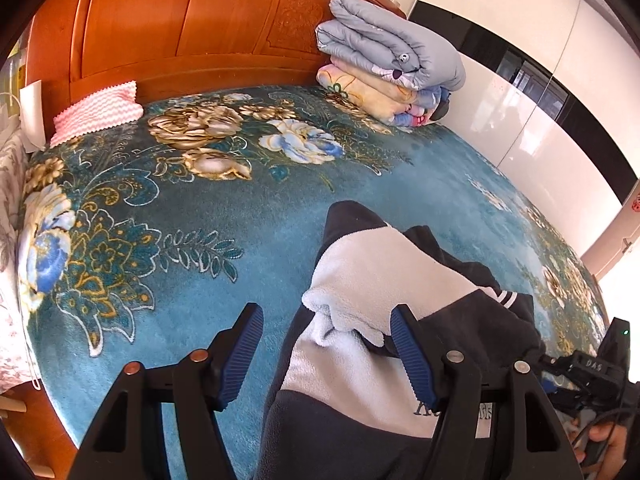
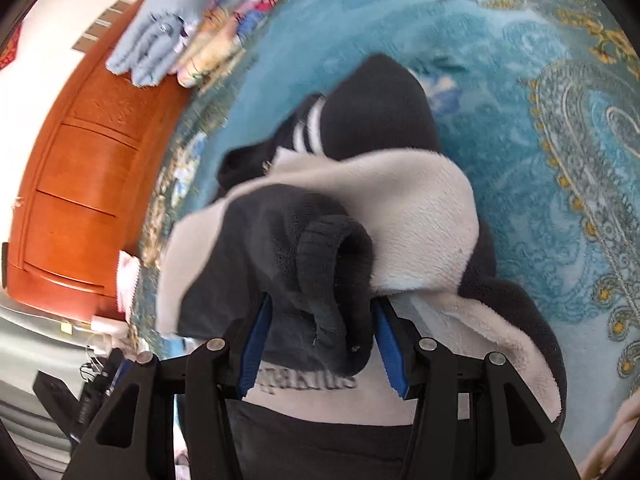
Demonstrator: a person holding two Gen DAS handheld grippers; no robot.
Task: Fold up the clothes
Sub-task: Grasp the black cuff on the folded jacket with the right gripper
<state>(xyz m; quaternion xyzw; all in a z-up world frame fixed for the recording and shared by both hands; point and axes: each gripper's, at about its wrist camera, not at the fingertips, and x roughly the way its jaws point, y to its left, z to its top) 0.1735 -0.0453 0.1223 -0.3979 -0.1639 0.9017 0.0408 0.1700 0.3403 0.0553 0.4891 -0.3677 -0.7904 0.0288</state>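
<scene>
A dark navy and white fleece garment [image 1: 384, 280] lies bunched on the bed's teal floral blanket [image 1: 200, 240]. The left claw [image 1: 326, 354] stands open, one pad against the white fleece edge. The right claw [image 2: 322, 344] grips a bunched dark cuff of the garment [image 2: 332, 256].

Domestic bedroom. Evidenced by carved wooden headboard [image 1: 180, 20], bed covered in teal floral blanket [image 1: 224, 216], folded quilts [image 1: 392, 60] stacked against headboard, pink pillow [image 1: 98, 112], glossy white wardrobe doors [image 1: 532, 128] alongside.
</scene>
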